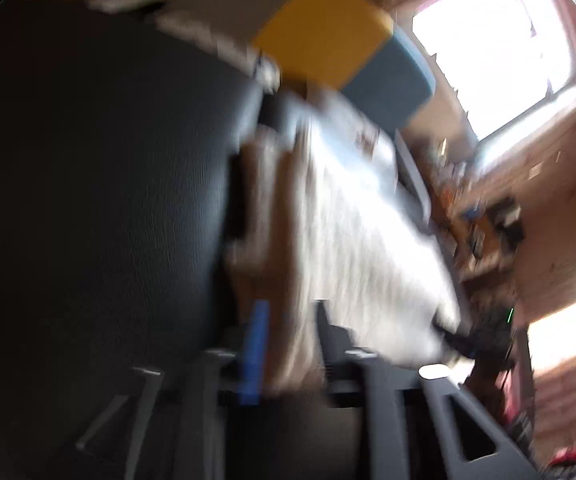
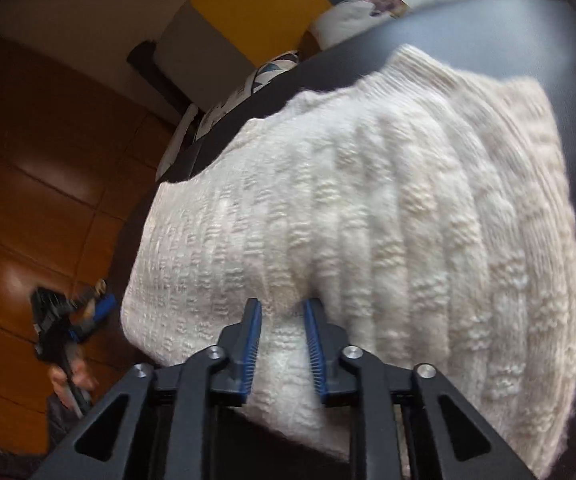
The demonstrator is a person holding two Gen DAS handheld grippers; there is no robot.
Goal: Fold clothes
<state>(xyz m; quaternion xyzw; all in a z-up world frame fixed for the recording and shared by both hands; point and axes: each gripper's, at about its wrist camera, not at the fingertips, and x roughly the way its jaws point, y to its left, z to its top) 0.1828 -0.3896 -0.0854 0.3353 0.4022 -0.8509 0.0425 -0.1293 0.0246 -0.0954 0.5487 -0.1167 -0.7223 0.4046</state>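
On the dark worktop [image 2: 488,32], right wrist view – cream knit sweater [image 2: 368,208] lies folded into a thick pad, spread over most of the surface.
Sweater detail: ribbed and textured knit, fuzzy edges, near edge bulging up toward the camera.
Right claw [image 2: 282,320]: pinching a fold of the sweater's near edge – blue pads [image 2: 252,344] narrowed onto the knit, fabric bunched up between them.
Left claw, own view [image 1: 288,344]: badly motion-blurred; fingers look spread, one blue pad [image 1: 254,352] readable, pale fabric [image 1: 368,248] showing in the gap, contact cannot tell.
Left claw, seen from right wrist view [image 2: 100,306]: off to the left of the sweater, over the floor side, clear of the knit; a hand [image 2: 68,378] grips its handle below.
Floor [image 2: 40,184]: brown glossy tiles, left of the worktop.
Background: yellow panel [image 2: 256,4] and a grey panel [image 2: 192,52] behind the worktop; patterned white fabric [image 2: 360,8] at the far edge.
Left view background: bright window [image 1: 496,52] upper right, yellow panel [image 1: 324,28] with a teal one [image 1: 392,80] beside it; rest too blurred to name.
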